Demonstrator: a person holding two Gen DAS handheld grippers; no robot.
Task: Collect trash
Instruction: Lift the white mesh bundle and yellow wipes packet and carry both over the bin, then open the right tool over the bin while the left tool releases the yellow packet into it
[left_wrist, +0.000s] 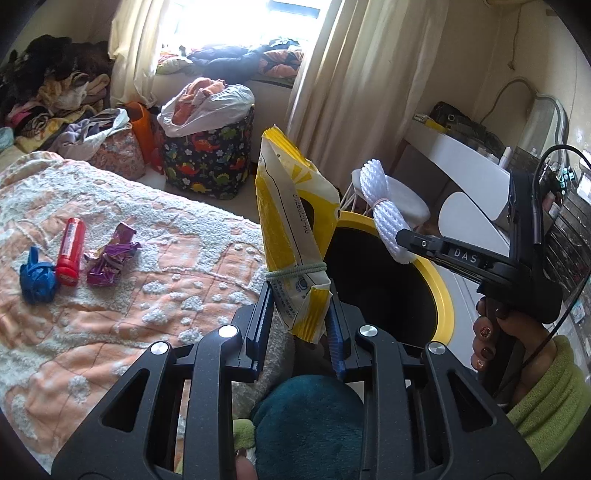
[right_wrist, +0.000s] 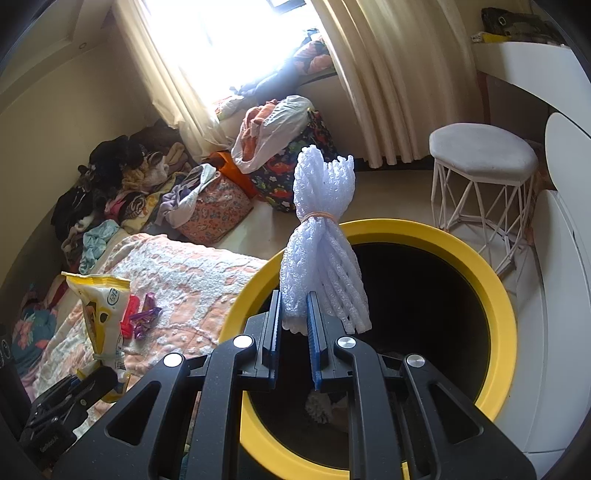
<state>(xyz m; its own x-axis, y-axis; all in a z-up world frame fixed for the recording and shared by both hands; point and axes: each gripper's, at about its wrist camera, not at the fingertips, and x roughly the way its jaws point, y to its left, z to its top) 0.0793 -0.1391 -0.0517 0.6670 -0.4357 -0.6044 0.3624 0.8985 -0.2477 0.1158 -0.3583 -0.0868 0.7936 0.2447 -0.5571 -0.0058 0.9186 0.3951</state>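
Note:
My left gripper (left_wrist: 301, 295) is shut on the lower end of a yellow and white snack bag (left_wrist: 295, 206) tied with a green band, held upright beside the bin. My right gripper (right_wrist: 293, 306) is shut on a white foam net bundle (right_wrist: 321, 229) bound with a rubber band, over the near rim of the black bin with a yellow rim (right_wrist: 495, 295). The left wrist view shows that bundle (left_wrist: 382, 199) above the bin's rim (left_wrist: 445, 299). On the bed blanket (left_wrist: 129, 314) lie a blue crumpled piece (left_wrist: 37, 277), a red tube (left_wrist: 70, 254) and a purple wrapper (left_wrist: 110, 258).
A white wire-legged stool (right_wrist: 484, 155) stands behind the bin, with a white desk (left_wrist: 465, 155) to the right. A dinosaur-print hamper (left_wrist: 207, 162) stuffed with clothes and a floral bag (right_wrist: 214, 210) sit by the curtains. Piled clothes (left_wrist: 48, 85) fill the far left corner.

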